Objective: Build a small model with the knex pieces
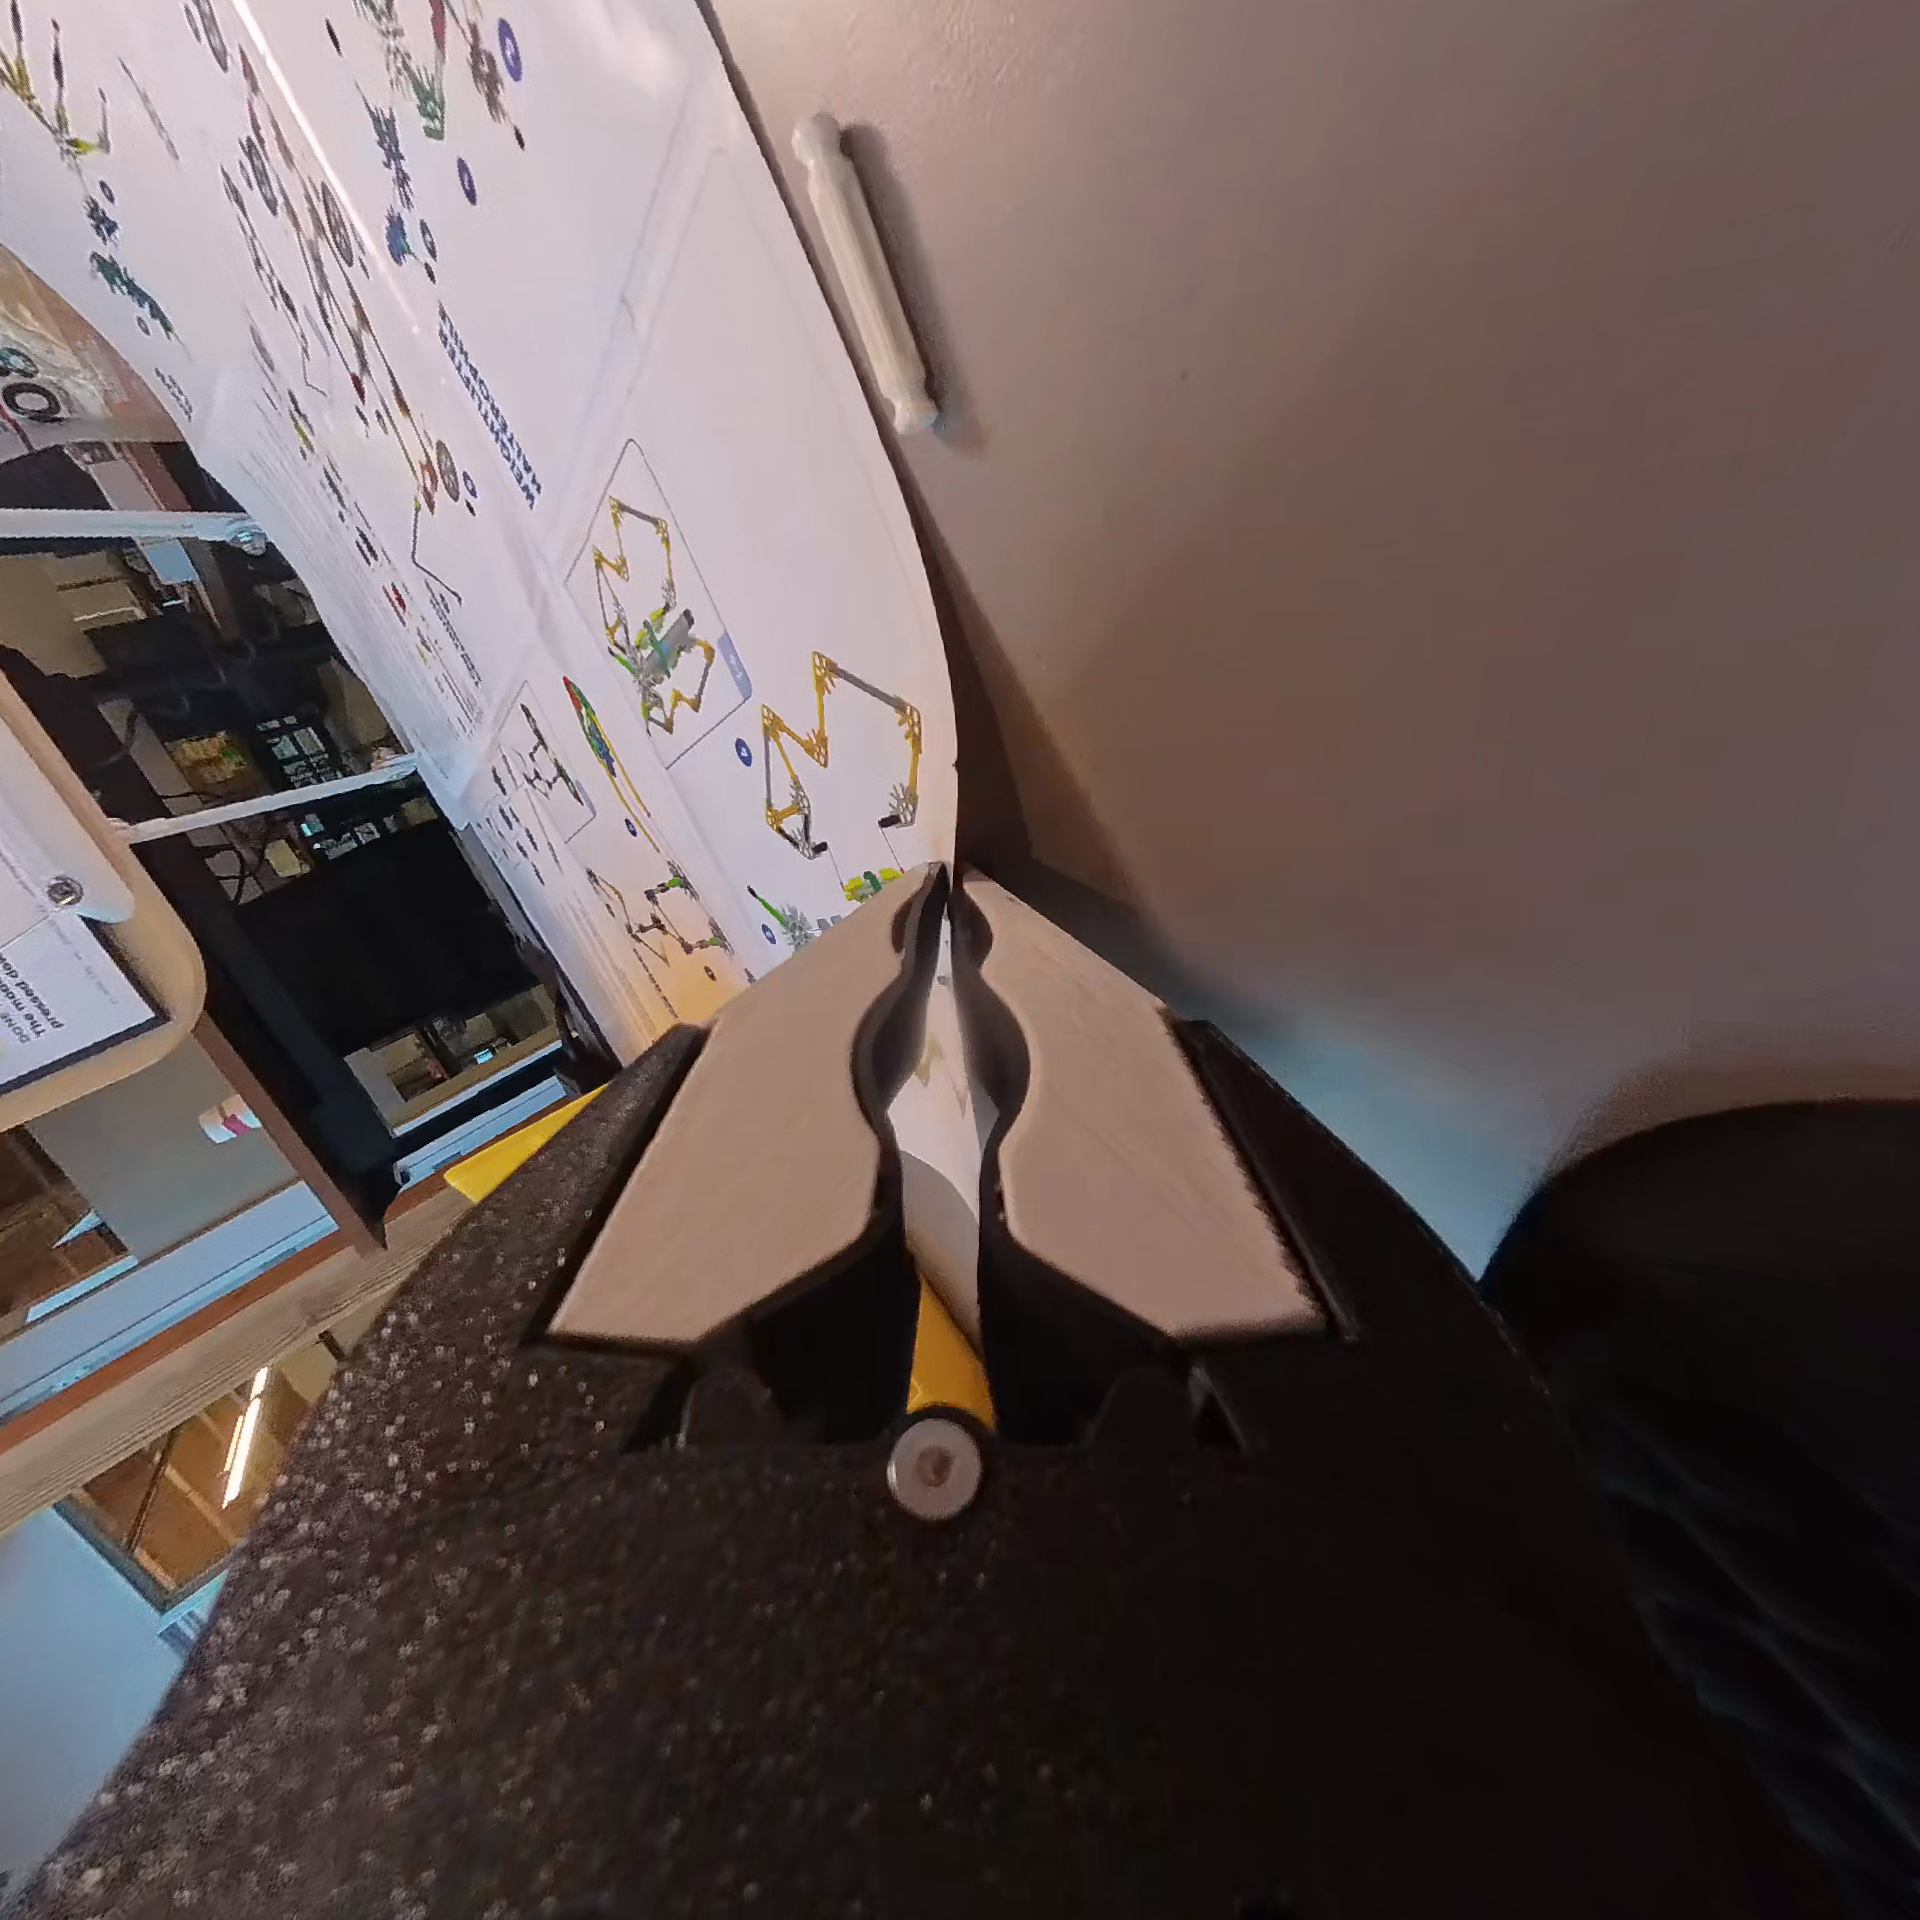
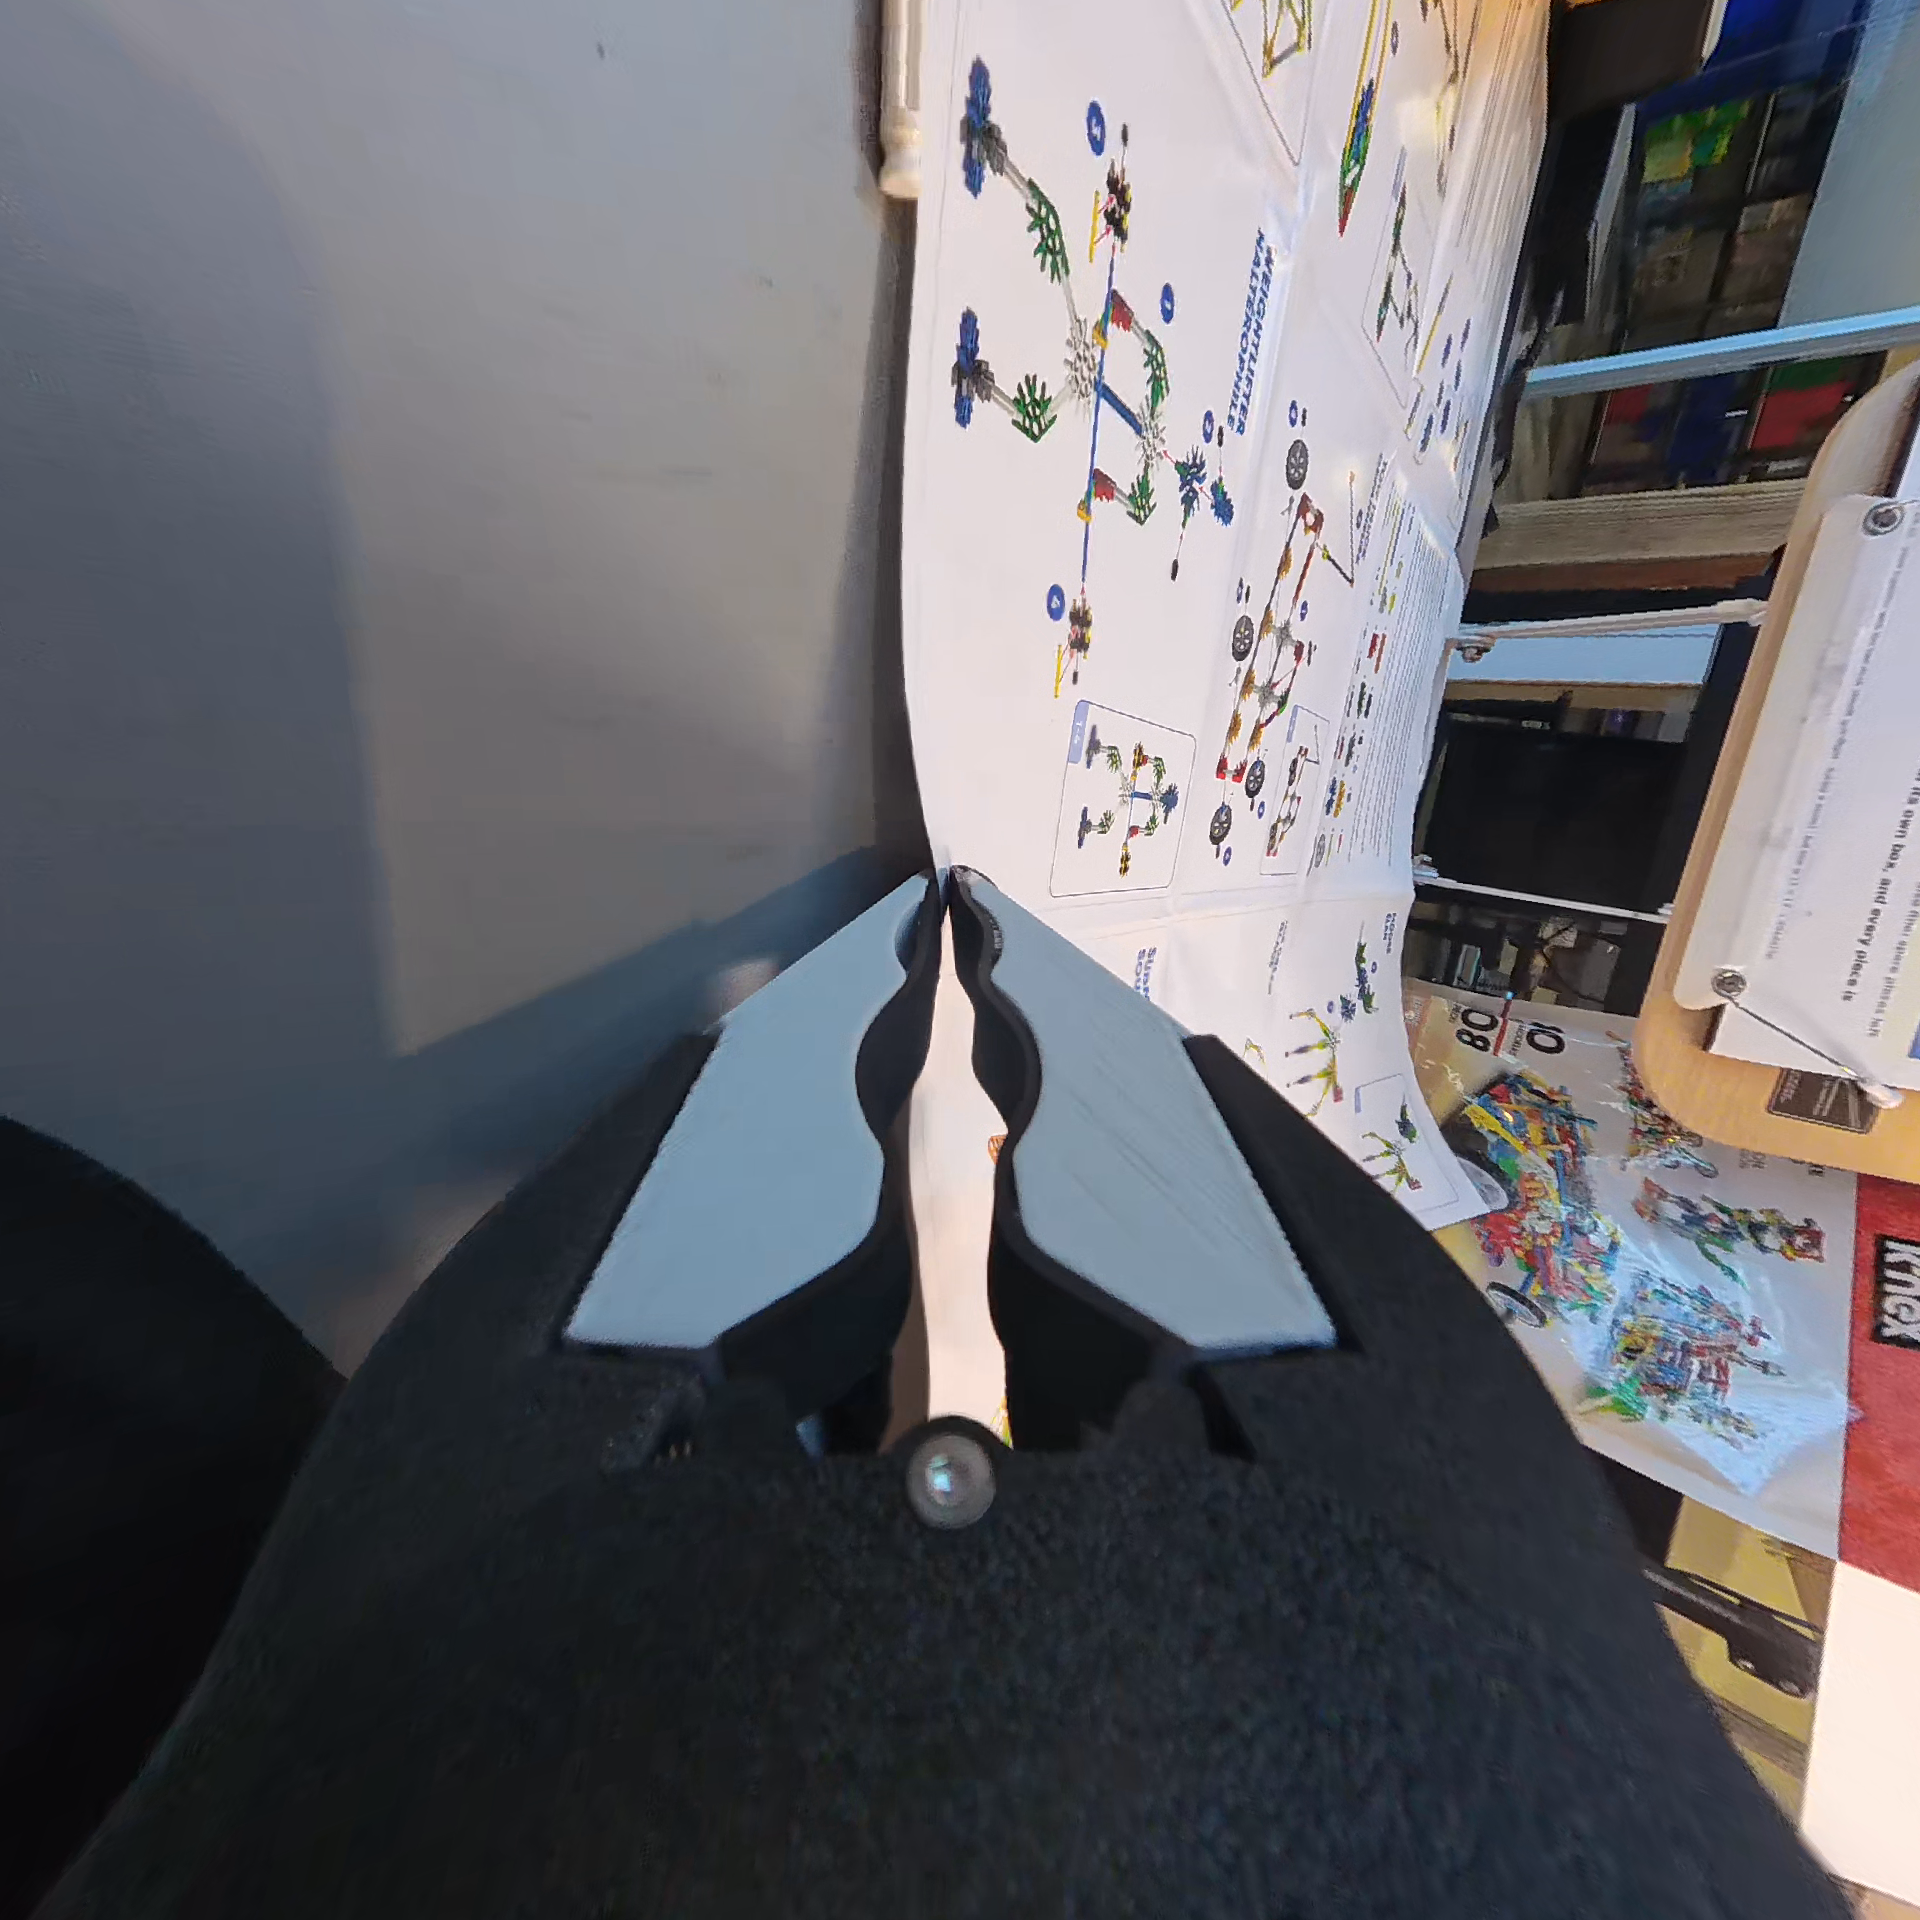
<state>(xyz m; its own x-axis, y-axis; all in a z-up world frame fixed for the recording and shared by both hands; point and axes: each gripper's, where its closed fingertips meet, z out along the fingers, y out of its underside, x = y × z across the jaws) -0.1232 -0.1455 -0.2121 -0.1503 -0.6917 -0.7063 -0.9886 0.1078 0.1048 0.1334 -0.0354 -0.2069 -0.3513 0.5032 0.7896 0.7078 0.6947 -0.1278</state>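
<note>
The left claw (image 1: 948,883) is pinching one edge of the printed instruction sheet (image 1: 644,436); the right claw (image 2: 948,883) is clamping another edge (image 2: 1174,499); the sheet is curving up off the grey worktop (image 1: 1403,520), a white rod (image 1: 868,281) lying just beside it; keeping both pinches even should be avoiding tears.

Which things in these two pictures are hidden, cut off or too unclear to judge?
- Left wrist view: the left gripper is shut on the instruction sheet; the pinched edge is hidden between the fingers.
- Right wrist view: the right gripper is shut on the sheet too; its lower corner is hidden by the gripper body.
- Right wrist view: the white rod is cut off by the top edge.
- Both views: the small print is too small.
</note>
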